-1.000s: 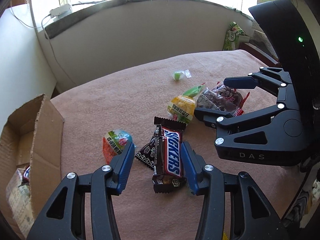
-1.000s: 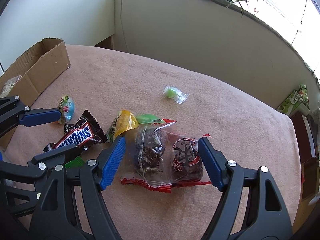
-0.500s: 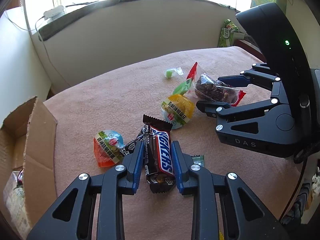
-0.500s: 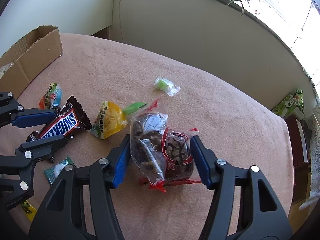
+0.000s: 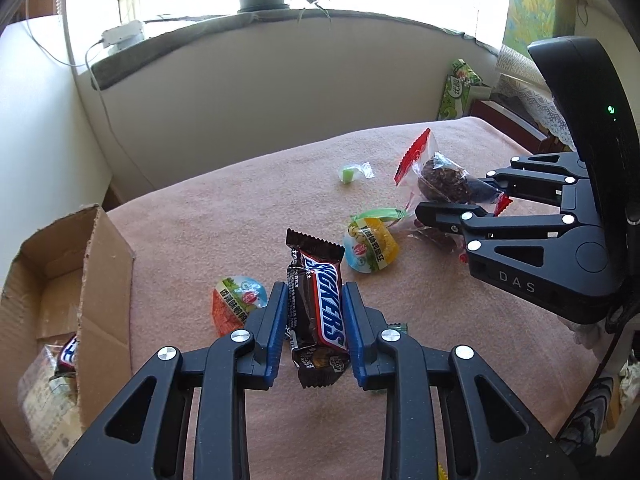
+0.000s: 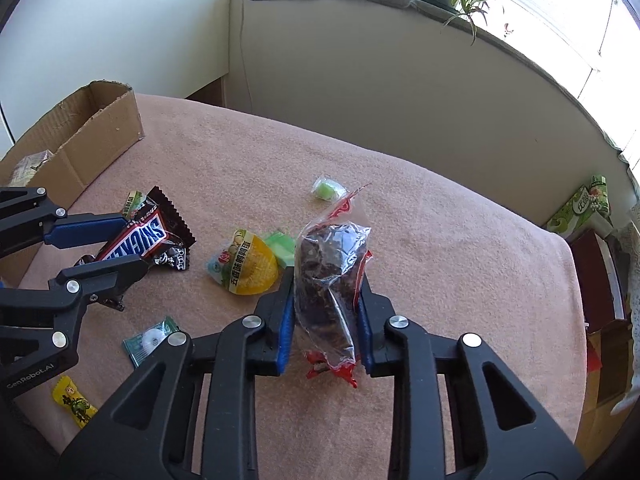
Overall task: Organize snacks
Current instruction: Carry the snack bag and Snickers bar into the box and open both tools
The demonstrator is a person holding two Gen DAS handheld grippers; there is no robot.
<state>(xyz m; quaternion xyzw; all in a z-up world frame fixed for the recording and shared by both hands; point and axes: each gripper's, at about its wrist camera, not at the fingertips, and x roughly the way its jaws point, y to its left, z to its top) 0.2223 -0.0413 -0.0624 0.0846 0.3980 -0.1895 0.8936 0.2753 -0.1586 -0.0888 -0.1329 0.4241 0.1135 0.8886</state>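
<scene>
My left gripper (image 5: 314,292) is shut on a Snickers bar (image 5: 320,312), its blue pads pressing the bar's long sides. The right wrist view shows the same bar (image 6: 136,236) in the left gripper (image 6: 132,240), at the left over the pink cloth. My right gripper (image 6: 325,280) is closing its jaws tight on a clear red-edged bag of dark dried fruit (image 6: 328,264), which is squeezed upright between the pads. In the left wrist view that bag (image 5: 440,180) sticks out of the right gripper (image 5: 448,196) at the right. An open cardboard box (image 5: 108,264) stands at the table's left edge.
On the pink cloth (image 6: 440,240) lie a yellow jelly cup (image 6: 248,264), an orange jelly cup (image 5: 236,300), a small green candy (image 6: 328,190), a green mint packet (image 6: 148,342) and a yellow sweet (image 6: 74,400). The box holds some packets. A low wall runs behind the table.
Both grippers closed from open. The left pads now pinch the Snickers bar. The right pads squeezed the dried-fruit bag, which bunched up and stands upright.
</scene>
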